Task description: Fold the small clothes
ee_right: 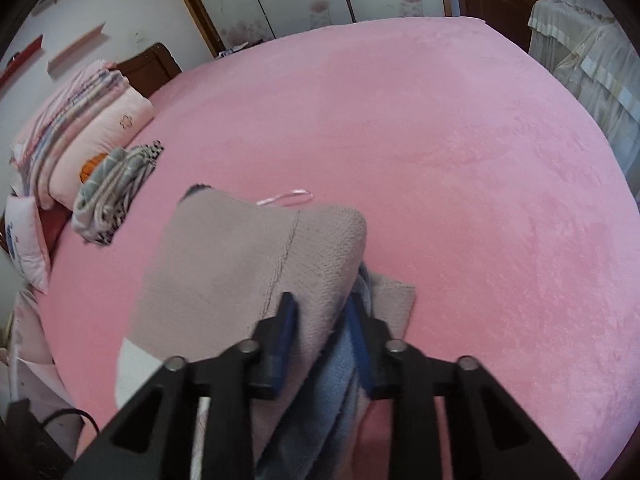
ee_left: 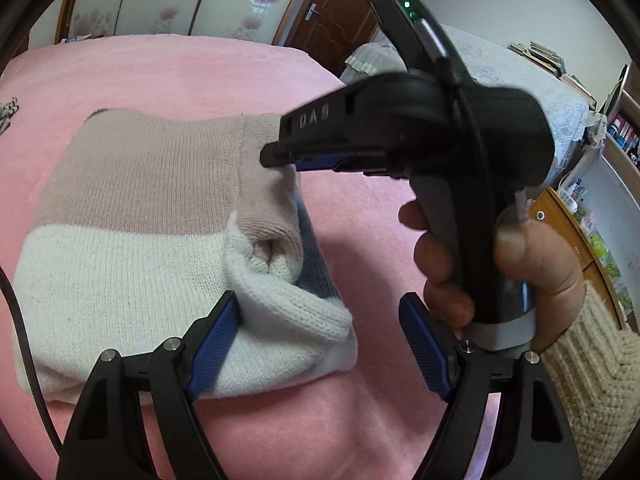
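On the pink bed [ee_right: 460,152], a knit sweater [ee_left: 132,216] lies folded, with both grippers at its right edge.

Across the blanket the sweater rests as a thick rectangle, mauve band above cream, a blue layer peeking out underneath. Its right side bunches where the right gripper [ee_right: 320,316] pinches the mauve and blue layers together, apparently to carry that edge over for another fold. Nearer the camera, the left gripper [ee_left: 316,340] is spread wide, holding nothing, one finger [ee_left: 218,334] touching the cream cuff [ee_left: 304,308], seemingly ready to pin or take it.
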### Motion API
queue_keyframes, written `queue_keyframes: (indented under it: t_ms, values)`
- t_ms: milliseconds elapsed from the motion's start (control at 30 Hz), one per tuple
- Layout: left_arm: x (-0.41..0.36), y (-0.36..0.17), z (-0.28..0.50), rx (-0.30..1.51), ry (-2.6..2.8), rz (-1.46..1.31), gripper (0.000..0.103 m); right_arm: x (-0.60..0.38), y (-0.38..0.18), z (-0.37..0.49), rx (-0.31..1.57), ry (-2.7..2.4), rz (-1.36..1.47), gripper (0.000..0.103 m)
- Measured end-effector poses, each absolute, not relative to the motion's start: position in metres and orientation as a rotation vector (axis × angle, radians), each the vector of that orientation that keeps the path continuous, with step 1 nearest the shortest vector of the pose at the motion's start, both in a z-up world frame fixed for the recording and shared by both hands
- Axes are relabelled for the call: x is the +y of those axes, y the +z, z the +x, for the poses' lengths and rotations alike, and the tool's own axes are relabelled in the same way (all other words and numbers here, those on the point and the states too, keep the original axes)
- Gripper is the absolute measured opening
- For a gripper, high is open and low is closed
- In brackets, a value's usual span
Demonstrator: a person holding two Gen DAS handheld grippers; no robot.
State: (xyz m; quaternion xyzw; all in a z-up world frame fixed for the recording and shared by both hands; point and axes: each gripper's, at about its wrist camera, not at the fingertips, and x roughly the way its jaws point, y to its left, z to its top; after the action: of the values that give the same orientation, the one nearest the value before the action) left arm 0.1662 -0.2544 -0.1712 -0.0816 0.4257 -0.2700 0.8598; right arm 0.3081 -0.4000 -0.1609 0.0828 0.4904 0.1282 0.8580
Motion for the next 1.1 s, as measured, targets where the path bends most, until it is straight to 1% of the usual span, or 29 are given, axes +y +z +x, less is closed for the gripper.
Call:
queue_keyframes:
  t_ms: [100, 333, 467, 533, 567, 600, 667, 767, 900, 1100]
  values:
    - [-0.250, -0.177, 0.159, 0.911, -0.582, -0.163, 0.079, -0.403, -0.170, 0.303, 1.033, 0.231, 0.154, 0.014]
    - [-0.250, -0.191, 0.166, 0.951, -0.596, -0.132, 0.079, -0.410, -0.193, 0.301, 1.056, 0.193, 0.140, 0.014]
    - [-0.245, -0.190, 0.166, 0.963, -0.604, -0.130, 0.080, -0.407, -0.196, 0.298, 1.045, 0.181, 0.118, 0.014]
    - [-0.241, -0.185, 0.168, 0.959, -0.608, -0.120, 0.080, -0.404, -0.192, 0.296, 1.038, 0.175, 0.112, 0.014]
    - [-0.238, -0.182, 0.167, 0.960, -0.607, -0.112, 0.080, -0.405, -0.187, 0.294, 1.027, 0.172, 0.122, 0.017]
    - [-0.236, -0.181, 0.164, 0.962, -0.608, -0.109, 0.081, -0.406, -0.183, 0.292, 1.018, 0.169, 0.130, 0.021]
    - [-0.232, -0.172, 0.165, 0.964, -0.611, -0.105, 0.083, -0.408, -0.174, 0.288, 1.001, 0.153, 0.134, 0.027]
    - [-0.221, -0.156, 0.159, 0.944, -0.596, -0.078, 0.084, -0.408, -0.157, 0.277, 0.974, 0.142, 0.122, 0.028]
    - [-0.196, -0.135, 0.148, 0.901, -0.539, -0.015, 0.088, -0.406, -0.134, 0.258, 0.933, 0.131, 0.115, 0.028]
    - [-0.148, -0.115, 0.145, 0.850, -0.440, -0.010, 0.089, -0.388, -0.109, 0.232, 0.886, 0.121, 0.094, 0.028]
